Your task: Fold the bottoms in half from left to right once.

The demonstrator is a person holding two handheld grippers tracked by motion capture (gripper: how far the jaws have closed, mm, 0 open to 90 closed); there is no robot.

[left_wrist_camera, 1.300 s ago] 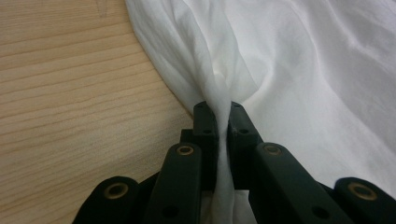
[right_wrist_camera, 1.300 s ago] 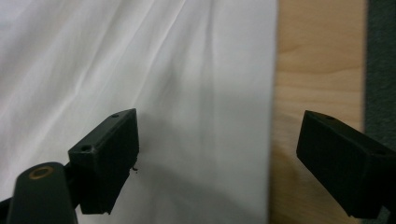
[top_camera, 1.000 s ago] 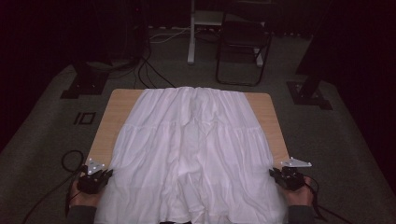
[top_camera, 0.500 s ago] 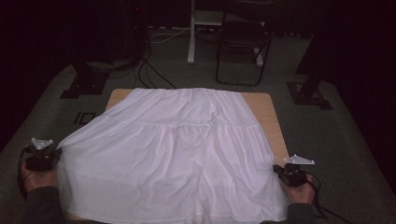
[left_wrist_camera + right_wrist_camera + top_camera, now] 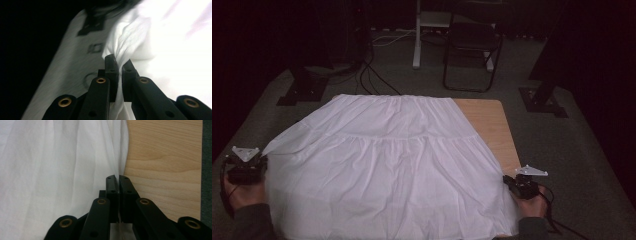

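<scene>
Cloth (image 5: 387,170), white, thin, finely creased, covers pale wood table (image 5: 489,125).

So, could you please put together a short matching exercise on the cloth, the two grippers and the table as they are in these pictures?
Column one:
1. white cloth
2. left gripper
3. right gripper
4. wooden table

Column two:
a. bare at its far right corner
b. shut on the cloth's edge, out past the table's left side
c. spread wide over the tabletop
d. shut on the cloth's edge at the near right corner

Pairs: 1-c, 2-b, 3-d, 4-a
</scene>
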